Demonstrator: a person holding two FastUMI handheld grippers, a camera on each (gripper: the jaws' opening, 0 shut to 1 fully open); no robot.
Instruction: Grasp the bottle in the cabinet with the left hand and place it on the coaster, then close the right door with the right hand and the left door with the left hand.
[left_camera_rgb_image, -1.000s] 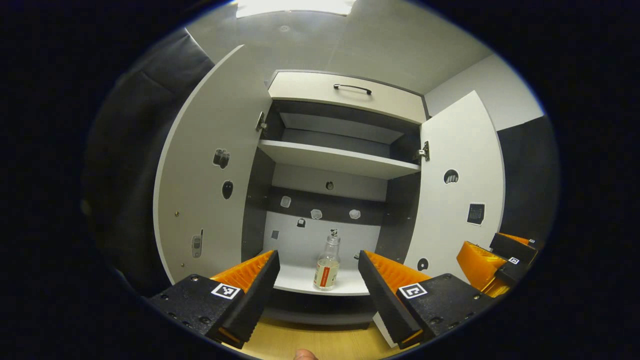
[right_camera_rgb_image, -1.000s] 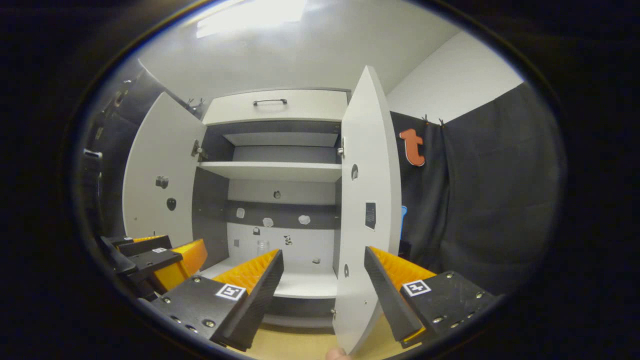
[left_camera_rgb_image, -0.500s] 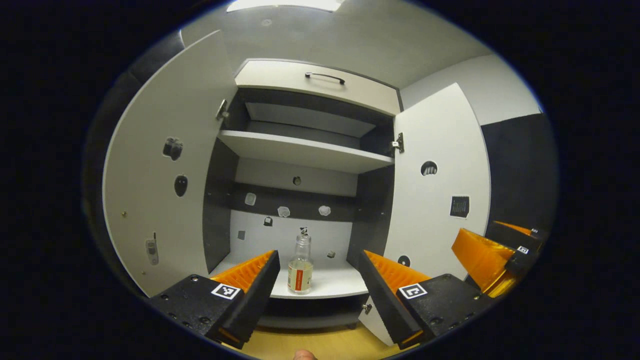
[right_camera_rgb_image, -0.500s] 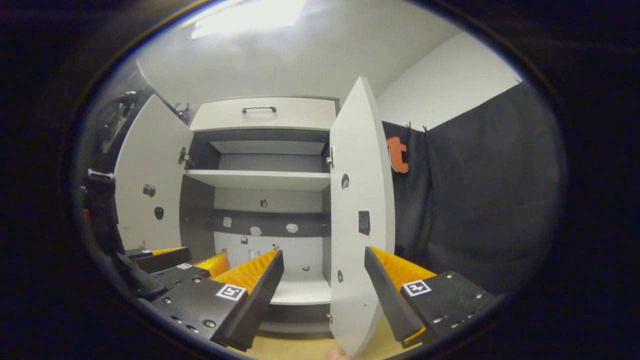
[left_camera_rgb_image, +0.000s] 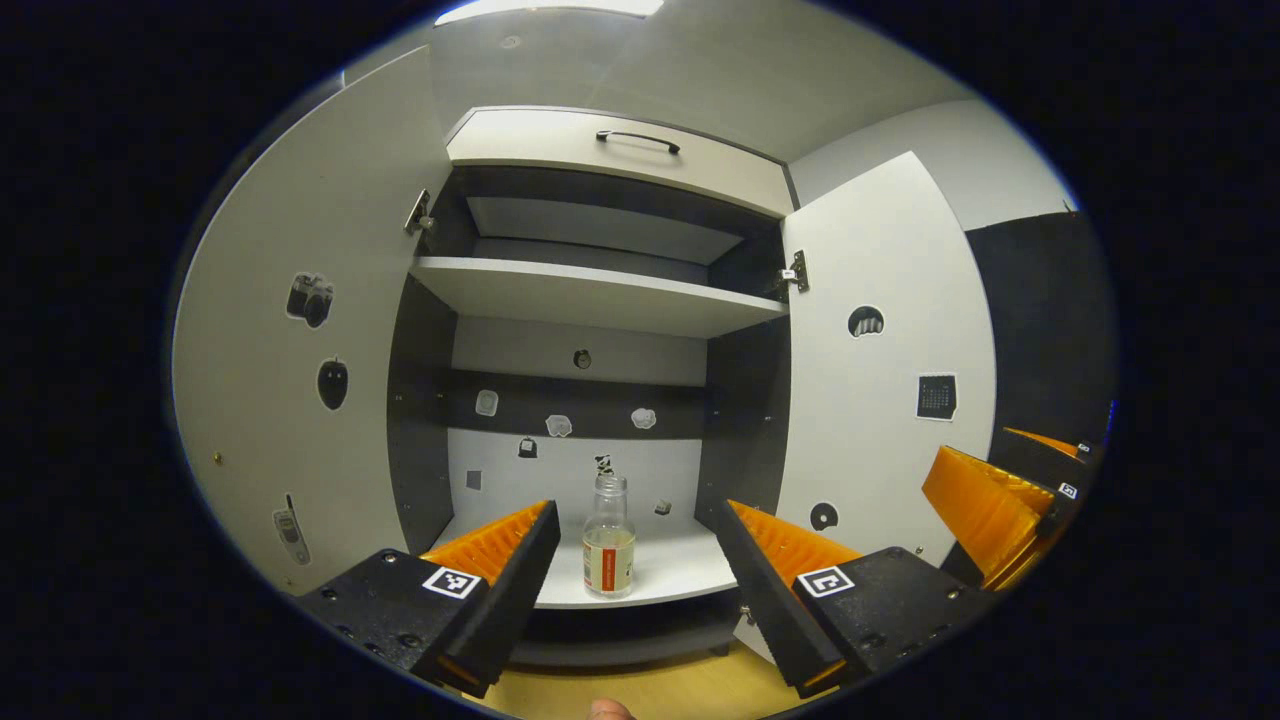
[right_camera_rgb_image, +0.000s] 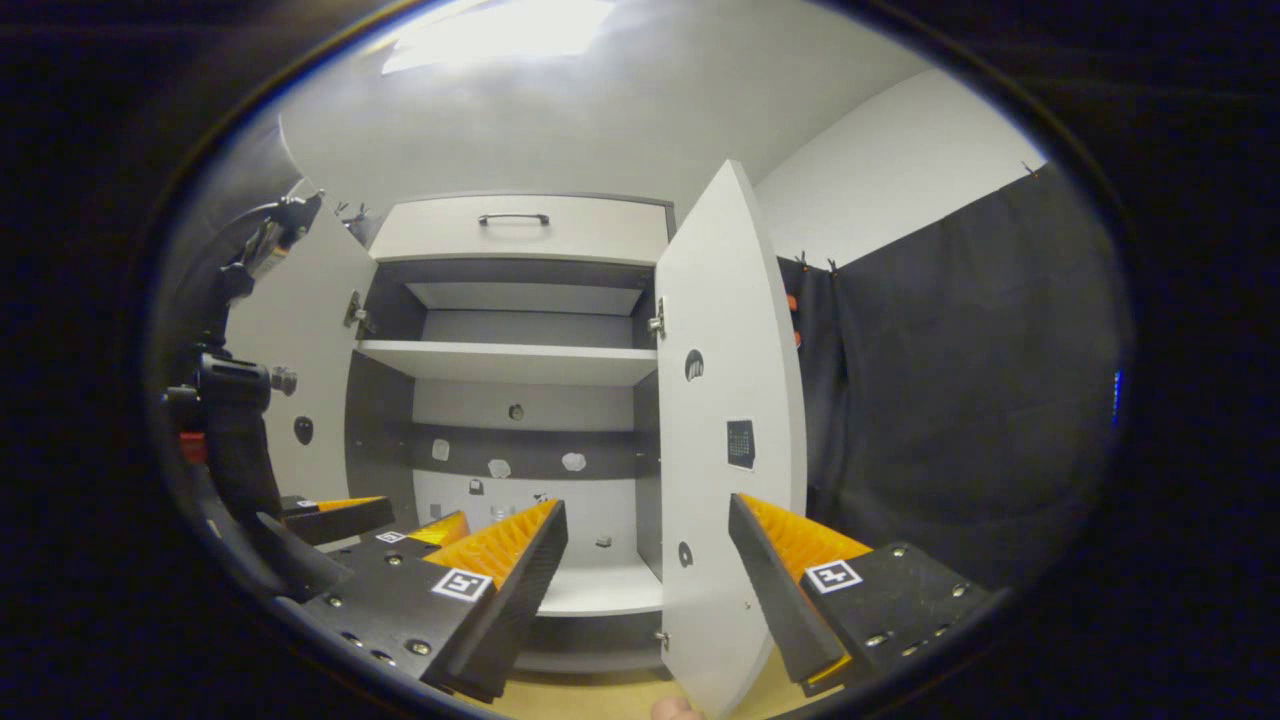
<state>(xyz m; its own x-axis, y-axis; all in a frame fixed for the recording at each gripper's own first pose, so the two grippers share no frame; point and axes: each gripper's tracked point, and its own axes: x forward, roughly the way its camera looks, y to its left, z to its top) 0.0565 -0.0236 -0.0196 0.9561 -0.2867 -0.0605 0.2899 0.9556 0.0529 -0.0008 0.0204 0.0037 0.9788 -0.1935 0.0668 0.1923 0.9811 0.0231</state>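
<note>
One clear bottle (left_camera_rgb_image: 608, 537), red-labelled, capless, stands upright on the cabinet shelf (left_camera_rgb_image: 680, 565).

Advanced left hand-held gripper (left_camera_rgb_image: 635, 575) toward bottle (left_camera_rgb_image: 608, 537), now nearer, at 12 o'clock between open fingers.

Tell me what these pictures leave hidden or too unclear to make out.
- Bottle: its label is too small in the left gripper view.
- Bottle in the right gripper view: mostly hidden behind the right gripper's own finger.
- Stickers on the right door: too small to identify.
- Cabinet base: cut off behind the left gripper.
</note>
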